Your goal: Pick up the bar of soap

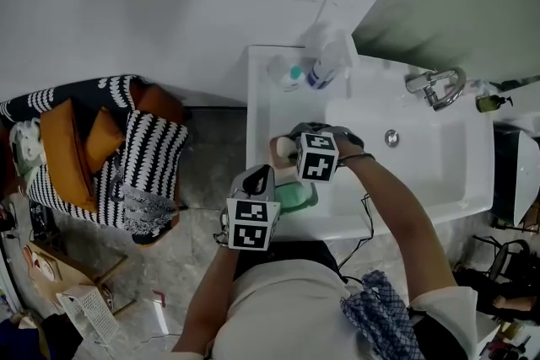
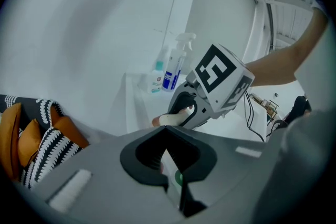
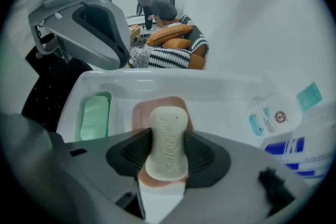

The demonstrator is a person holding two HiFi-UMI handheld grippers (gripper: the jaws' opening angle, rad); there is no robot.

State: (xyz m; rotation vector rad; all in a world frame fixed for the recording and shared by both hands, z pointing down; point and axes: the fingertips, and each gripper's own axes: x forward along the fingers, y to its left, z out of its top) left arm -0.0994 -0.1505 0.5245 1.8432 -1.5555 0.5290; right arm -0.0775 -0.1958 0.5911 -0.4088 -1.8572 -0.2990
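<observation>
The cream bar of soap (image 3: 167, 141) stands on end between the dark pads of my right gripper (image 3: 167, 153), which is shut on it. It hangs just over a pink soap dish (image 3: 140, 113) on the sink's left ledge. The head view has the soap (image 1: 285, 147) at the tip of the right gripper (image 1: 288, 150), and the left gripper view catches the soap (image 2: 170, 119) from the side. My left gripper (image 1: 256, 180) hovers near the front edge above a green soap dish (image 1: 295, 196), its jaws shut with nothing in them.
A white sink (image 1: 422, 173) with a chrome faucet (image 1: 434, 86) lies to the right. A spray bottle (image 1: 325, 63) and a small bottle (image 1: 291, 76) stand at the ledge's back. Striped and orange cushions (image 1: 110, 147) lie on the floor to the left.
</observation>
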